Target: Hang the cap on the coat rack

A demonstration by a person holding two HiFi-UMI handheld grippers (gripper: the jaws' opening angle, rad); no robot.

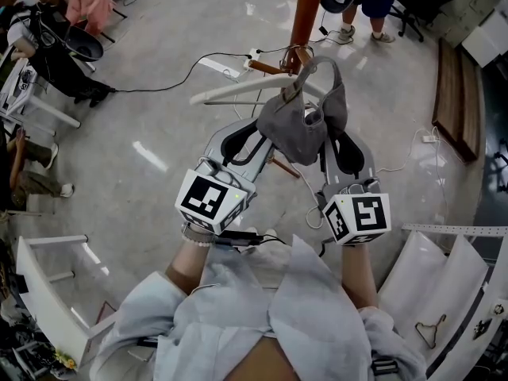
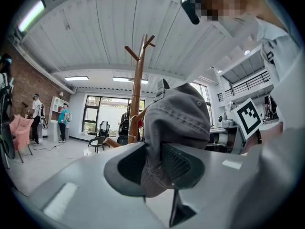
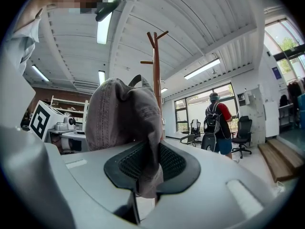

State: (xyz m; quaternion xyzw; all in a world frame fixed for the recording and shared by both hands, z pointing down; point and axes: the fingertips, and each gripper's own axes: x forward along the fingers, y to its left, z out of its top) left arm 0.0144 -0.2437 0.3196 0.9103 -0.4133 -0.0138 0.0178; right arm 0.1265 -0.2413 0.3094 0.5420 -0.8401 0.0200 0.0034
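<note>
A grey cap (image 1: pixel 298 129) hangs between my two grippers, just in front of the brown wooden coat rack (image 1: pixel 305 14). My left gripper (image 1: pixel 258 137) is shut on the cap's left edge and my right gripper (image 1: pixel 340 143) on its right edge. In the left gripper view the cap's cloth (image 2: pixel 178 123) is pinched between the black pads (image 2: pixel 176 161), with the rack's pole and forked pegs (image 2: pixel 138 94) behind it. In the right gripper view the cap (image 3: pixel 124 118) is clamped in the same way, and the rack (image 3: pixel 156 70) rises straight behind it. One short peg (image 1: pixel 266 67) sticks out just beyond the cap.
A white bar (image 1: pixel 230 92) and black cables (image 1: pixel 175 78) lie on the floor by the rack's foot. A person with a backpack (image 3: pixel 217 128) stands beyond the rack, near office chairs (image 3: pixel 243 135). Wooden steps (image 1: pixel 456 101) lie at the right, and people (image 2: pixel 63 120) stand far left.
</note>
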